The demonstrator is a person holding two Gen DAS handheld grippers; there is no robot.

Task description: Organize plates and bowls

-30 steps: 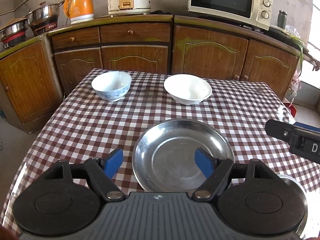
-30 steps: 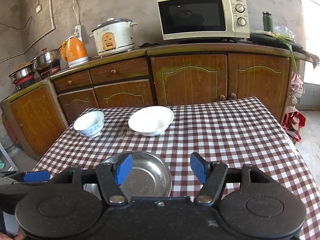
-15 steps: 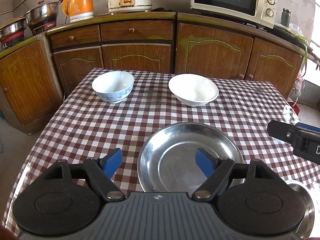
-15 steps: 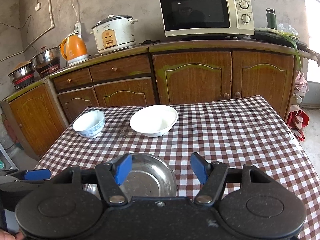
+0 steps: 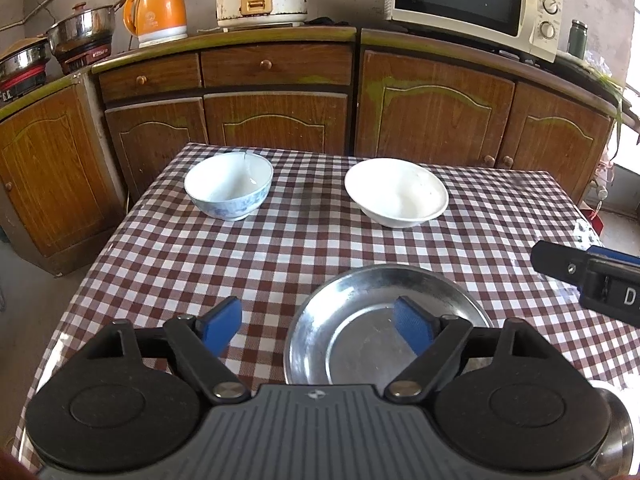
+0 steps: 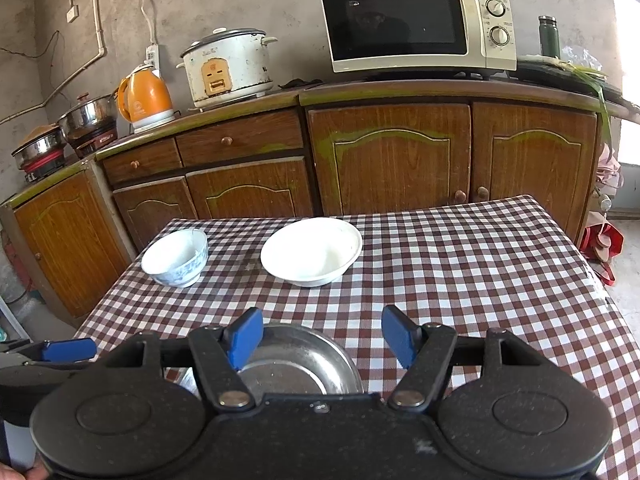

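On the checked tabletop (image 5: pixel 168 256), a patterned bowl (image 5: pixel 229 185) sits near the far left corner, a white bowl (image 5: pixel 396 192) beside it toward the far edge's middle. A steel plate (image 5: pixel 360 320) lies at the near edge, partly under the left claw (image 5: pixel 318 322), the nearer one; the right claw (image 6: pixel 322 336) hovers just right. Both gape wide, holding nothing.

2 bowls (image 5: pixel 229 186) behind plate (image 5: pixel 360 320)
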